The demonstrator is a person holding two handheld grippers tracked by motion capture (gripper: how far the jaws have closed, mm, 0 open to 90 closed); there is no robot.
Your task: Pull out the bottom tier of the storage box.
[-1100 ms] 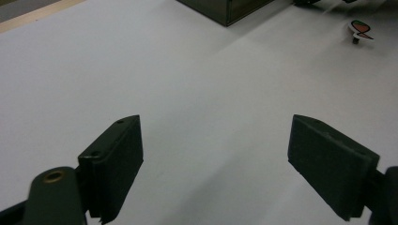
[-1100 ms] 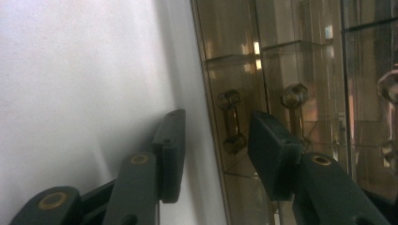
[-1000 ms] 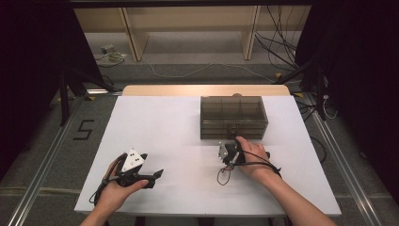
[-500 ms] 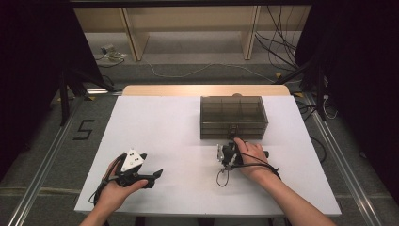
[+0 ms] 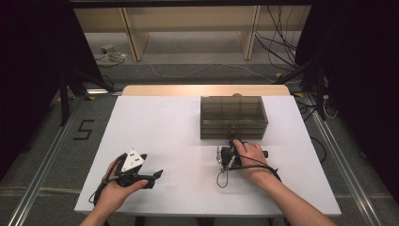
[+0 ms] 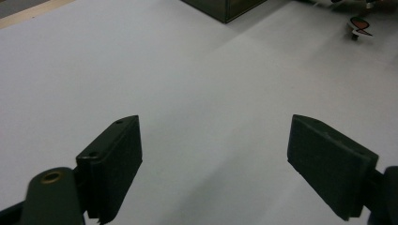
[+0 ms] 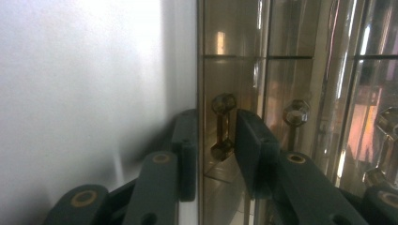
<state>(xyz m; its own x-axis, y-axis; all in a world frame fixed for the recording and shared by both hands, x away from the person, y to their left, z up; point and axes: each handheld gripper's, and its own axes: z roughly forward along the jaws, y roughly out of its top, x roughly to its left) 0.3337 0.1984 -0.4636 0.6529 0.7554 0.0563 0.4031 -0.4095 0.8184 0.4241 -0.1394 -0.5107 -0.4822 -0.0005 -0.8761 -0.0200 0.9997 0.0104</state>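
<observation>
A smoky see-through drawer box [image 5: 234, 115] stands on the white table [image 5: 179, 127], right of centre. My right gripper [image 5: 232, 142] is at the box's front, low down. In the right gripper view, my right gripper [image 7: 216, 113] has a brass-coloured drawer handle [image 7: 220, 129] between its jaws. They have just been closing, and a thin gap still shows on each side of the handle. Near the front left of the table, my left gripper [image 5: 151, 165] rests in a hand. Its jaws stand wide open over bare table in the left gripper view [image 6: 213, 140].
A wooden strip [image 5: 207, 90] edges the table's far side, with shelving legs and loose cables on the floor beyond. Metal rails [image 5: 51, 160] run along both sides of the table. A cable [image 5: 223, 176] loops from the right gripper onto the table.
The right hand has edged slightly toward the front of the box. The left hand and its gripper have stayed put.
</observation>
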